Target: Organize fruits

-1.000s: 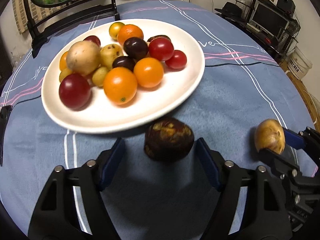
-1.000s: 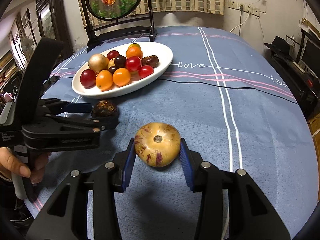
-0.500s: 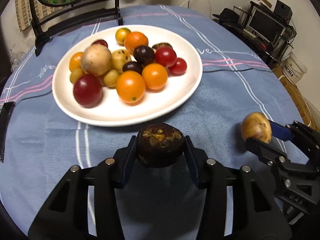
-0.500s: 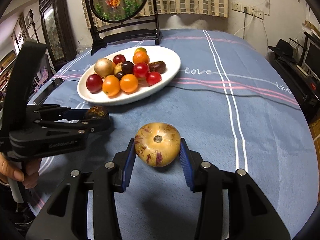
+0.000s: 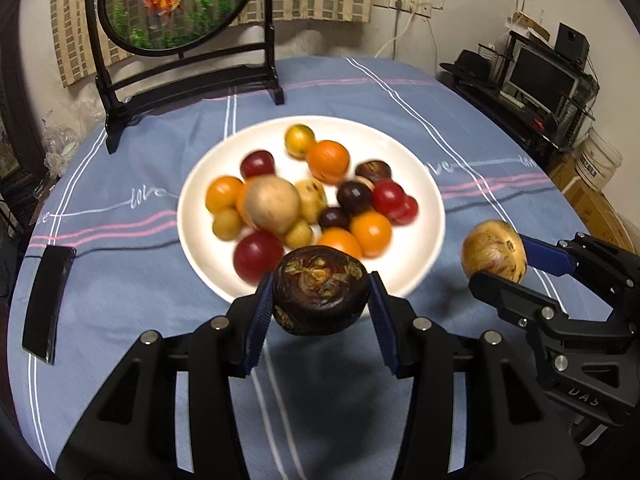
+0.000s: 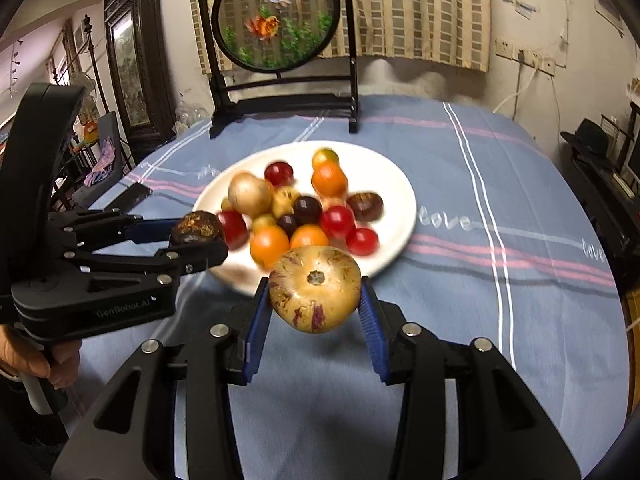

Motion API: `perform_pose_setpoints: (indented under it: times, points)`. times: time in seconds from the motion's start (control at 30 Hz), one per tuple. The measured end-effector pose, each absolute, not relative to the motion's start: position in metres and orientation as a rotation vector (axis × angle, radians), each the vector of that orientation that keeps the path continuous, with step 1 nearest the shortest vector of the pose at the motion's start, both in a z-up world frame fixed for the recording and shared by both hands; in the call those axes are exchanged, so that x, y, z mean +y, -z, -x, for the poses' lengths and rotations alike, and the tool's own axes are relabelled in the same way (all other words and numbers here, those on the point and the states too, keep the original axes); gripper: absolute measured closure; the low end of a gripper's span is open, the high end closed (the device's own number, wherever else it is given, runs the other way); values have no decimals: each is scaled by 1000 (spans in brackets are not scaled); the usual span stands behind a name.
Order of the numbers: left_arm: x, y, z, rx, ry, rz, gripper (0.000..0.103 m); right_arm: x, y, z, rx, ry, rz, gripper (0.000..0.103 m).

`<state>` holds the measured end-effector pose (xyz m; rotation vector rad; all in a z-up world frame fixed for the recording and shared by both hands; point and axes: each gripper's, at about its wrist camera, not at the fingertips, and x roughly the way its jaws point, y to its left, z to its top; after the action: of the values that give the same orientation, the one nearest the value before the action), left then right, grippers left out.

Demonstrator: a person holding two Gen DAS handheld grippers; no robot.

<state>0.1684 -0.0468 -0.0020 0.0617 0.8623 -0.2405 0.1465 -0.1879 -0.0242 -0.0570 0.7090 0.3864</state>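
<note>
**Two grippers, one fruit each, above a loaded plate**

Writing: "GenRobot.AI" in grey on the body of the left gripper [image 6: 200, 236], read from the right wrist view; "DAS" on the body of the right gripper [image 5: 494, 256], read from the left wrist view; the word "love" in white script [image 5: 141, 197] repeated on the blue striped tablecloth [image 5: 120, 304].

Count: two black two-finger grippers with blue pads; one round white plate [image 5: 416, 264] holding roughly sixteen small fruits – orange, red, dark purple and yellow-brown, blurred, so the tally is approximate; two fruits off the plate, both held in the air.

Left gripper: jaws partly closed, pads pressing both sides of a dark brown, flattened round fruit with a dried calyx on top [image 5: 320, 290], held clear of the cloth at the plate's near rim.

Right gripper: jaws likewise partly closed, clamped on a pale yellow round fruit with purple streaks [image 6: 314, 290], held off the table in front of the plate.

Other: one flat black rectangular object [image 5: 48, 300] on the cloth, left of the plate; one round goldfish screen on a black wooden stand [image 5: 176, 4] at the table's far edge – a hand [image 6: 40, 364] grips the left gripper's handle.
</note>
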Motion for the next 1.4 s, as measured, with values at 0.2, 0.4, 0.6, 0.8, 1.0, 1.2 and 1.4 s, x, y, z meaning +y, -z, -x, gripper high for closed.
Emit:
perform_pose_setpoints:
  times: [0.2, 0.4, 0.6, 0.8, 1.0, 1.2, 1.4]
  points:
    - [-33, -2, -206, 857, 197, -55, 56, -170, 10, -182, 683, -388, 75, 60]
    - [-26, 3, -248, 866, 174, -33, 56, -158, 13, -225, 697, -379, 85, 60]
    - [-31, 8, -275, 863, 181, -36, 55, -155, 27, -261, 746, -363, 69, 60]
    - [-32, 22, -298, 901, 153, -13, 54, -156, 41, -281, 790, -364, 64, 59]
    - [-31, 23, -296, 867, 103, -22, 30, -162, 44, -281, 806, -354, 82, 58]
    - [-30, 16, -282, 850, 93, -9, 20, -169, 34, -269, 759, -342, 80, 48]
    - [-31, 7, -259, 824, 83, -12, 12, -178, 29, -248, 748, -321, 81, 46]
